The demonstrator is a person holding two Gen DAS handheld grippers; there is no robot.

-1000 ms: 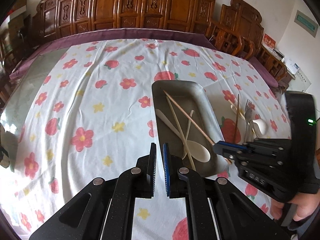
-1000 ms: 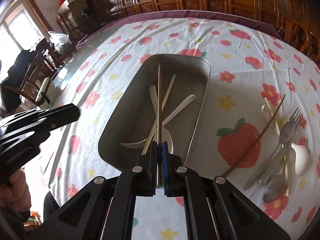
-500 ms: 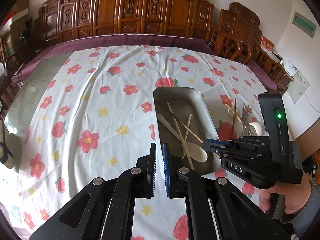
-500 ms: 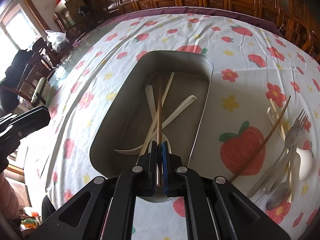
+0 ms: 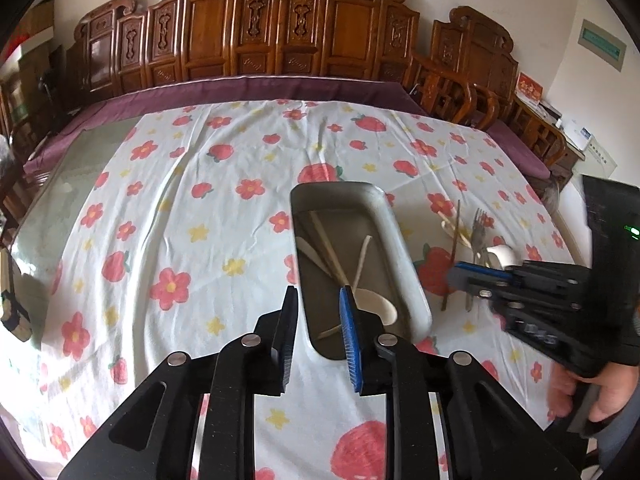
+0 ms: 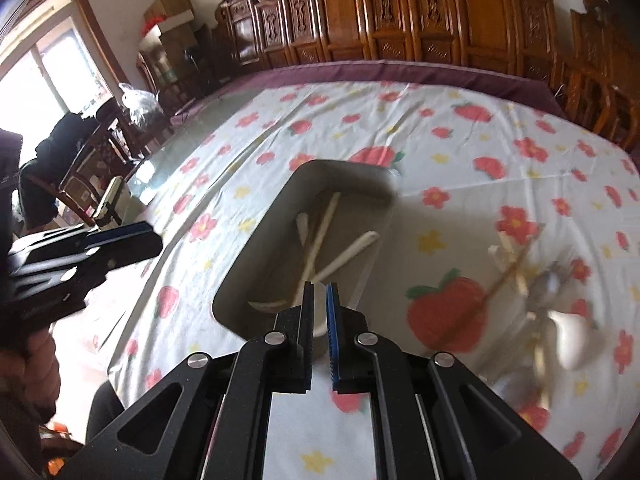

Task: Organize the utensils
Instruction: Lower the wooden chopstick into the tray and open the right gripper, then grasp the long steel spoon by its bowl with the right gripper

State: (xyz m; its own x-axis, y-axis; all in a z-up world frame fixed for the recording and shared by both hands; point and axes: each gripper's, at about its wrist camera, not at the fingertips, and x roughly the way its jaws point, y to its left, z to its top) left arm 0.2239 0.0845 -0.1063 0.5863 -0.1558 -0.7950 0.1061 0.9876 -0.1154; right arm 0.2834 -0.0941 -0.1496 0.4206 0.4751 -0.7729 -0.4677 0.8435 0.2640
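Tray (image 5: 404, 256) sat mid-table on floral cloth (image 5: 168, 208). It already held pale spoon (image 5: 376, 306), pale chopsticks (image 5: 330, 250) and other pale utensils. Pile (image 5: 476, 240) stayed on cloth right of tray: brown chopstick (image 5: 451, 256), fork, spoons; blurred in right view. Left gripper (image 5: 318, 330) hung near tray's near end, jaws just opening, nothing between. Right gripper (image 6: 319, 330) showed narrow gap, empty, pale spoon just beyond its tips. Sorting seemed partway through, pile yet to go.

No readable text

The green wall sign (image 5: 602, 44) and red card (image 5: 530, 90) carry marks too small to read.
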